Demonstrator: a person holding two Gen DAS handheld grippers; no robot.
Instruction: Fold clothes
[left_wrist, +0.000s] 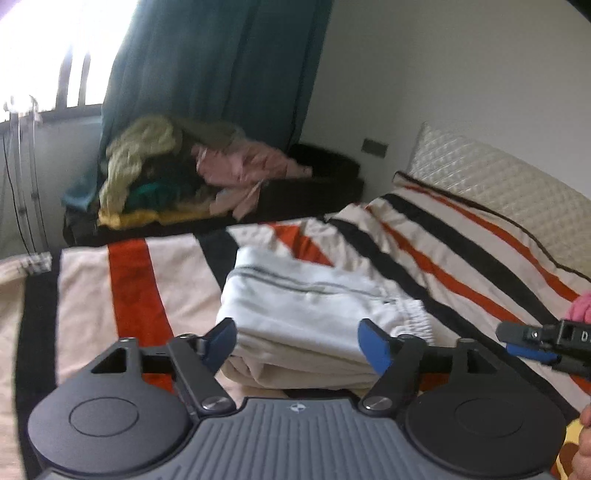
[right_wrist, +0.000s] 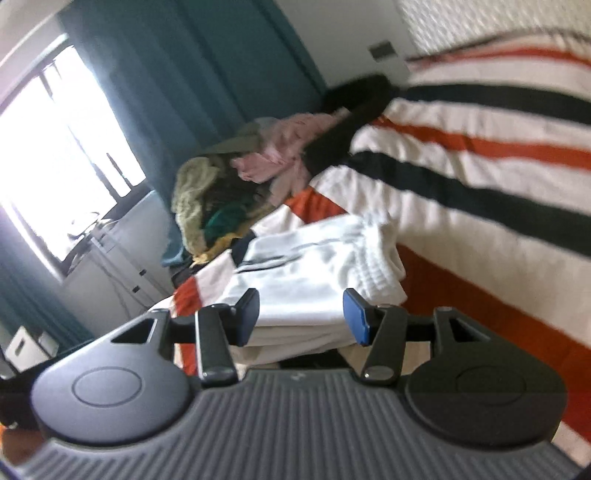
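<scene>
A folded white garment with thin dark stripes and an elastic waistband (left_wrist: 306, 310) lies on the striped bedspread (left_wrist: 155, 280), over a cream folded piece. My left gripper (left_wrist: 297, 347) stands open just in front of the stack, nothing between its blue pads. The right gripper's tip (left_wrist: 532, 341) pokes in from the right edge of the left wrist view. In the right wrist view the same white garment (right_wrist: 317, 273) sits ahead of my right gripper (right_wrist: 301, 317), which is open and holds nothing.
A heap of unfolded clothes (left_wrist: 177, 170), pink, olive, green and yellow, rests on a dark bench past the bed's far edge. Teal curtain (left_wrist: 221, 66) and bright window behind. Quilted headboard (left_wrist: 491, 184) at right. A pink item (left_wrist: 581, 306) lies at the right edge.
</scene>
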